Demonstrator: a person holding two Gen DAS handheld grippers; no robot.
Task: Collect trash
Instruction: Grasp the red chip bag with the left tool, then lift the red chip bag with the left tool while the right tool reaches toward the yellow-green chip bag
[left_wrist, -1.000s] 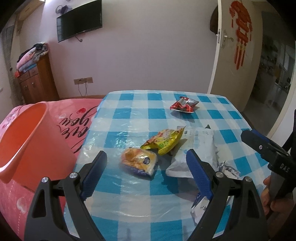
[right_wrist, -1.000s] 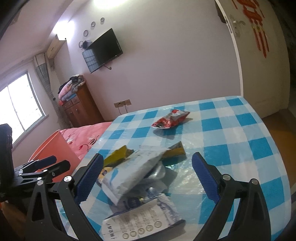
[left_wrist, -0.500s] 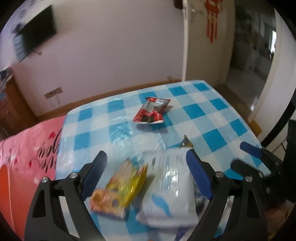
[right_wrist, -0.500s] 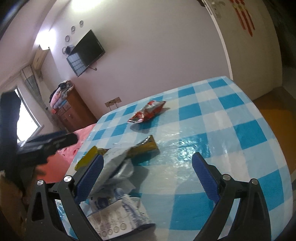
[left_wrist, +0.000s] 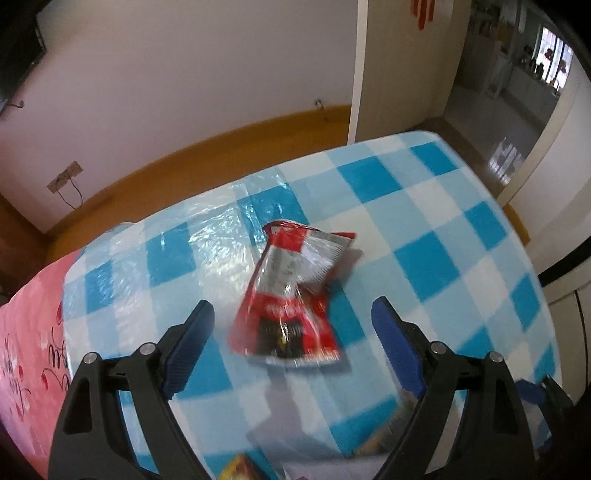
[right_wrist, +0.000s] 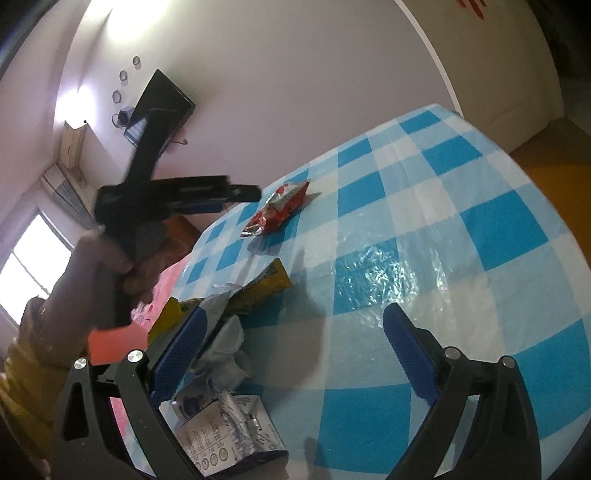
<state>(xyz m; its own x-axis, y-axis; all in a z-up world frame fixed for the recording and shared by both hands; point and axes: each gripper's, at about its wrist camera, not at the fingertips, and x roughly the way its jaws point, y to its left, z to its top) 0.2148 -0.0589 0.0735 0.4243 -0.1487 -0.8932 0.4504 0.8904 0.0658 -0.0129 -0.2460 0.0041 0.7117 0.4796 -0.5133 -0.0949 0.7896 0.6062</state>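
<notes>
A crumpled red snack wrapper (left_wrist: 291, 295) lies flat on the blue-and-white checked tablecloth (left_wrist: 436, 236), toward the far part of the table and apart from the other litter. The left gripper (left_wrist: 291, 332) hangs just above it with its blue pads spread wide — the wrapper sits between them, untouched as far as the blurred left wrist view shows. Nearer the person, a heap of trash gathers at the table's left edge: a yellow packet (right_wrist: 258, 286), a crushed white bag (right_wrist: 225, 332) and a flattened printed carton (right_wrist: 225, 424). The right gripper (right_wrist: 295, 350) is likewise wide open and holds nothing, its left pad just beside the white bag. The cloth is covered by a clear, wrinkled plastic film that catches the light. Beside the table runs a pink printed bedspread (left_wrist: 26, 350). The room has plain pale walls, a wall-mounted television (right_wrist: 162, 107), a wall socket (left_wrist: 64, 177) above a wooden skirting, and an open doorway (left_wrist: 506, 74) — a window (right_wrist: 29, 258) glows at the left.
</notes>
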